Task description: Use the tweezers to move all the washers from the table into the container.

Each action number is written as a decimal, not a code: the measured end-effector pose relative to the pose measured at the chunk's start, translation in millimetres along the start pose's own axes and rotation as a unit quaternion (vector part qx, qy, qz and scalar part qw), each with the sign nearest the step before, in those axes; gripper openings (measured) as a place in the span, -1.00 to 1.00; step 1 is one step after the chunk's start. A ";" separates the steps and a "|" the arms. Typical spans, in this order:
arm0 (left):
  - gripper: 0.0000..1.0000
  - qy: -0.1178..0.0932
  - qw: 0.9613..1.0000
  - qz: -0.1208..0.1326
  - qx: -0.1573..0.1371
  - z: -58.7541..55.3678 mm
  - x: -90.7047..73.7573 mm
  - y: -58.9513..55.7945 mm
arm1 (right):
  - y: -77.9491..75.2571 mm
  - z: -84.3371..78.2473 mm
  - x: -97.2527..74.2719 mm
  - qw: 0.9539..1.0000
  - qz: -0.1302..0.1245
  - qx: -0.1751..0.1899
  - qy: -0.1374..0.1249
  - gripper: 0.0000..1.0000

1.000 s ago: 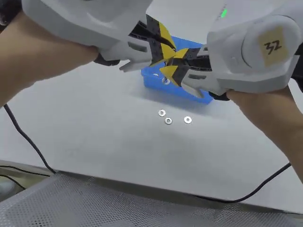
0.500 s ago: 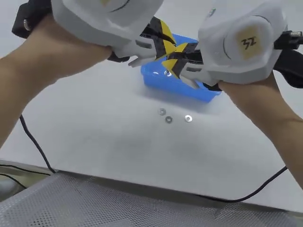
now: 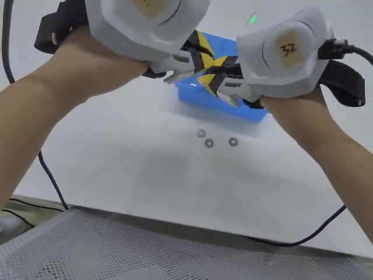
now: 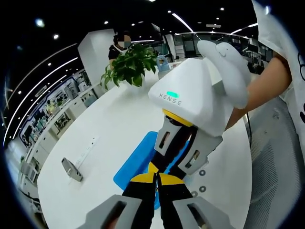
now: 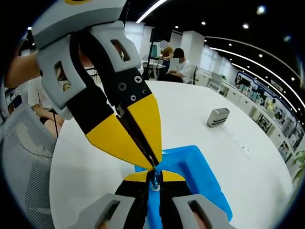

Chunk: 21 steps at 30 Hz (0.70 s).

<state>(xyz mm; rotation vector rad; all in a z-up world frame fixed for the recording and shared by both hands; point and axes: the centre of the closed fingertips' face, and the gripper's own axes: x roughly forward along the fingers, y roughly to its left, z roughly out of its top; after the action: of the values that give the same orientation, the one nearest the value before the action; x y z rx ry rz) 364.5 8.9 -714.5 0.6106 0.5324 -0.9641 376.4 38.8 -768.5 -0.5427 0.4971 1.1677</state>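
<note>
The left gripper has its jaws pressed together, meeting the right gripper tip to tip above the blue container. Three washers lie flat on the white surface in a short left-to-right row just before the container, below the jaws. The right gripper's jaws are likewise closed; its casing reads "32" and "XENSE".

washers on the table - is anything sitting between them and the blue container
Nothing visible. The three washers lie on bare table just in front of the container; the left gripper and right gripper meet above it, not between.
</note>
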 end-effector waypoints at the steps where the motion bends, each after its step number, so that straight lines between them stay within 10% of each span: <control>1: -1.00 0.001 1.000 -0.001 0.000 -0.6 0.6 -0.2 | 0.3 -0.5 0.5 1.000 0.001 0.001 0.001 -0.93; 21: -1.00 -0.011 1.000 0.014 -0.001 15.9 -18.5 -0.6 | 4.8 18.5 -17.8 0.999 -0.004 0.024 -0.034 -0.89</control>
<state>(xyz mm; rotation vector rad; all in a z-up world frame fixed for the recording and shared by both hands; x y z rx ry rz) 357.5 8.6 -691.1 0.6035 0.5031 -0.9422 367.8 39.1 -743.8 -0.4621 0.4625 1.1607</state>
